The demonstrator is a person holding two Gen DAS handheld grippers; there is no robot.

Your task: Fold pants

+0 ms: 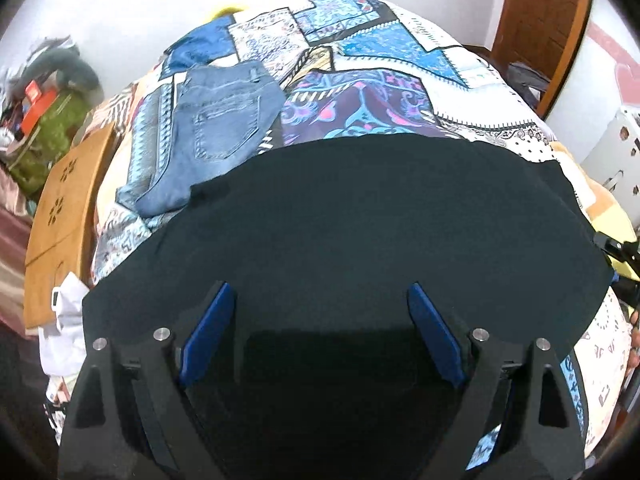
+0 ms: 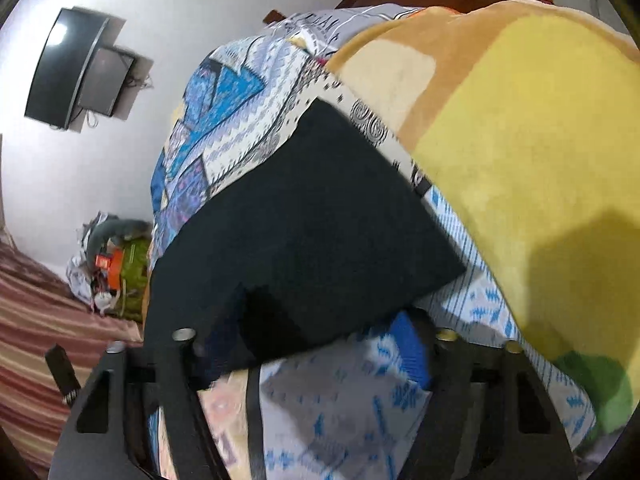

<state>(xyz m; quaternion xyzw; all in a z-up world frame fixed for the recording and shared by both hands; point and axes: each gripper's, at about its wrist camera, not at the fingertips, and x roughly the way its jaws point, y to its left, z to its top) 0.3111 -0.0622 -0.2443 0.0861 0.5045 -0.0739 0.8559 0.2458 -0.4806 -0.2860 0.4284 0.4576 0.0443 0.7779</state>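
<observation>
Left gripper (image 1: 318, 320) hangs over the black pants (image 1: 340, 216) with its 2 blue pads (image 1: 208, 332) spread wide, nothing pinched between them; dark cloth lies below the gap. These pants are spread flat across the near part of a bed covered by a patchwork bedspread (image 1: 400, 52) in blue, white and purple. Farther back on the bedspread, toward the left, lies a folded pair of blue jeans (image 1: 216, 128), back pocket up, its lower end touching the black cloth's far edge. A wooden board (image 1: 60, 200) stands beside the bed at left. In the right wrist view, the right gripper (image 2: 320, 348) sits at a corner of the black pants (image 2: 304, 216); the cloth drapes over its left finger while the blue pad (image 2: 412, 348) of the other finger shows just past the hem. Blur keeps me from telling whether the pads press on the cloth. A yellow and tan blanket (image 2: 520, 140) lies just beside the pants.
</observation>
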